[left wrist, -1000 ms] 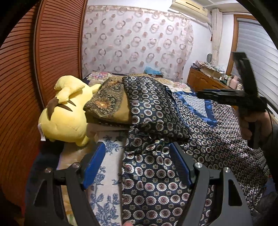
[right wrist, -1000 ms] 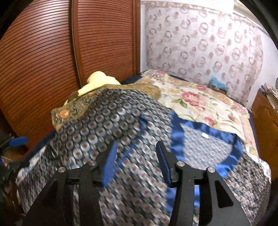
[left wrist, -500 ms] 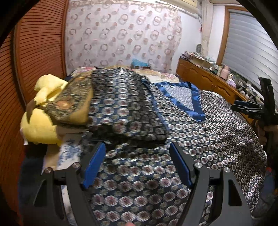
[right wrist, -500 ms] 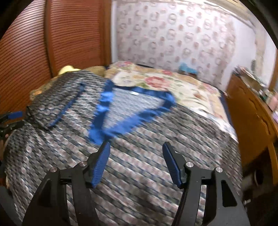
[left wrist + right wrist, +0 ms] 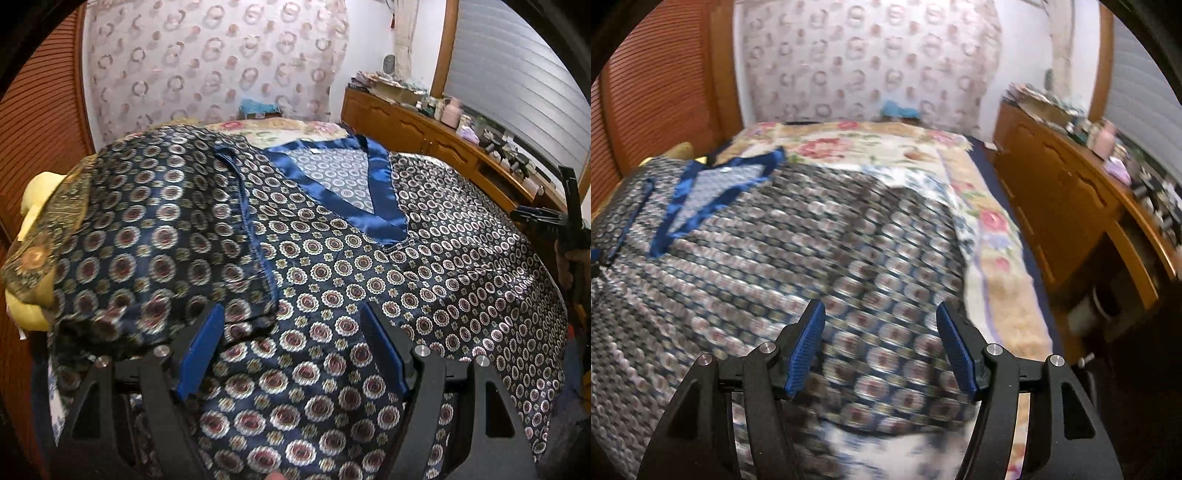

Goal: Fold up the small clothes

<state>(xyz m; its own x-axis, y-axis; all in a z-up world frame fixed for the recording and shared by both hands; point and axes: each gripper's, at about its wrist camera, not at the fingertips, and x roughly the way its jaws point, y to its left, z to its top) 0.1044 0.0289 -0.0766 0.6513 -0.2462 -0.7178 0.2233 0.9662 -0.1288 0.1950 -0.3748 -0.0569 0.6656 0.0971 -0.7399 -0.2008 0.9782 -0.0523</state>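
A patterned navy shirt [image 5: 369, 266] with a blue satin V-neck collar [image 5: 373, 199] is lying spread front-up across the bed [image 5: 993, 236], and the folding is looking barely under way. One sleeve [image 5: 159, 236], on the left side in the left wrist view, is lying turned in over the body of the shirt, its blue-piped edge running down toward the hem; that appears to be the only fold in place so far. The opposite side is lying flat and unfolded out to the bed's edge, and the lower half is not yet brought up toward the collar, so the second side fold and the final halving are judged as remaining. The left hand-held gripper [image 5: 291, 350] is hovering low over the hem near the folded sleeve, its blue pads [image 5: 199, 354] set wide apart and gripping nothing. The right hand-held gripper [image 5: 881, 347] is sitting over the unfolded right side of the shirt, jaws likewise wide and empty; that view is blurred, so whether the pads are touching cloth cannot be told. A yellow plush toy [image 5: 31, 206] is peeking out from under a patterned cloth beyond the folded sleeve. A floral bedspread [image 5: 857, 144] is showing past the collar, with a wooden dresser [image 5: 424, 129] running along the right wall.
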